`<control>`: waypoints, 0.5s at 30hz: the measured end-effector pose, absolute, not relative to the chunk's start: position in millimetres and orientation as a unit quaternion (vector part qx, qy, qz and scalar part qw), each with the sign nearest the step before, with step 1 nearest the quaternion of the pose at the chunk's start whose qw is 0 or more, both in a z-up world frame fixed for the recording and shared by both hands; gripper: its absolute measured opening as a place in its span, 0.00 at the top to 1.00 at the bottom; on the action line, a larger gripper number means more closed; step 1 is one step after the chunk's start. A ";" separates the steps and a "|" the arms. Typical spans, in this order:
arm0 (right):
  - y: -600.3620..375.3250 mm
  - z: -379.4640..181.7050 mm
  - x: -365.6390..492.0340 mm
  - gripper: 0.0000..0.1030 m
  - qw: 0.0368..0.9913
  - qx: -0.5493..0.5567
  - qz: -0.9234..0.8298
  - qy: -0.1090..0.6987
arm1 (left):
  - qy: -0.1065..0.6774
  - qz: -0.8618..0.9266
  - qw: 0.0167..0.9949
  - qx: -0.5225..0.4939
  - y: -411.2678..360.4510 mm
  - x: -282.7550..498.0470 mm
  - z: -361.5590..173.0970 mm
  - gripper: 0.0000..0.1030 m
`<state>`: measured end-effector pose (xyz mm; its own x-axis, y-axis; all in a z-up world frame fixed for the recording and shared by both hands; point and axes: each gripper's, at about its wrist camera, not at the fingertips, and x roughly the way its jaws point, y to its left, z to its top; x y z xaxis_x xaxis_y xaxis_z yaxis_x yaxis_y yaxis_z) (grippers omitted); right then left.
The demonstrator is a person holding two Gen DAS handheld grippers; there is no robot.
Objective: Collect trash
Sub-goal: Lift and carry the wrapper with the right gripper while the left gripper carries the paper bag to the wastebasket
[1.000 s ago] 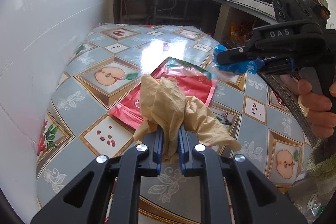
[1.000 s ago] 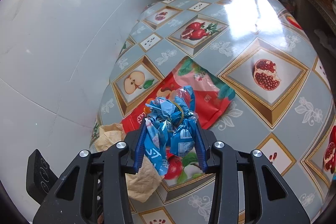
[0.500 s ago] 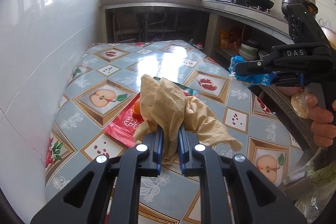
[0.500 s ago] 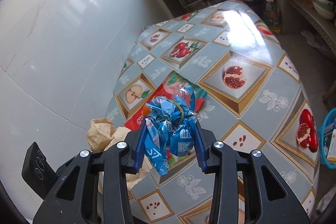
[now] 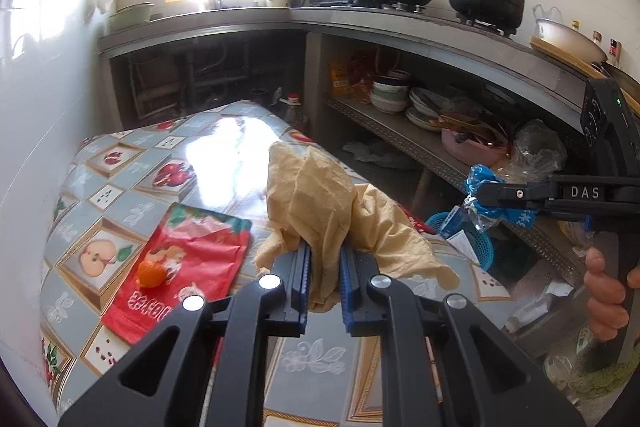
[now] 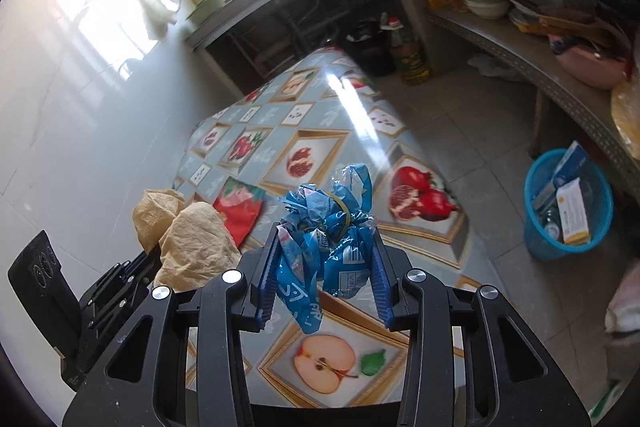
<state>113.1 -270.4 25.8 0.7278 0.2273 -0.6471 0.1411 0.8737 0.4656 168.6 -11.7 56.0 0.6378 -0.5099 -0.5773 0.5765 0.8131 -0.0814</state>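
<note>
While clamped, crumpled tan paper (image 5: 320, 199) stands upright above left gripper (image 5: 324, 267).

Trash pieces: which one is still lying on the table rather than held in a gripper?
The red snack bag, flat on the tablecloth with a small orange bit on it. The tan crumpled paper is clamped in the left gripper, the blue wrapper in the right gripper.

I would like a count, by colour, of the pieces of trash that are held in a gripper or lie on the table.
Tan crumpled paper, held: 1
Blue crumpled plastic wrapper, held: 1
Red flat snack bag, on table: 1
Orange small scrap, on the bag: 1
Total: 4
</note>
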 end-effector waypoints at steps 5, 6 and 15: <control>-316.7 23.1 76.8 0.64 0.896 0.279 -0.021 0.345 | 0.302 -0.340 0.888 0.061 -55.9 166.4 68.3 0.89; -325.1 23.0 70.3 0.64 0.896 0.284 -0.028 0.340 | 0.303 -0.348 0.885 0.061 -64.1 165.7 69.9 0.89; -383.2 16.3 28.1 0.64 0.891 0.318 -0.082 0.313 | 0.308 -0.413 0.853 0.086 -150.6 150.4 76.3 0.89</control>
<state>28.1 -383.2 16.3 0.7909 0.0537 -0.6096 0.3443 0.7845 0.5158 150.4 -150.6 76.3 0.4693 -0.6508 -0.5968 0.7566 0.6449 -0.1083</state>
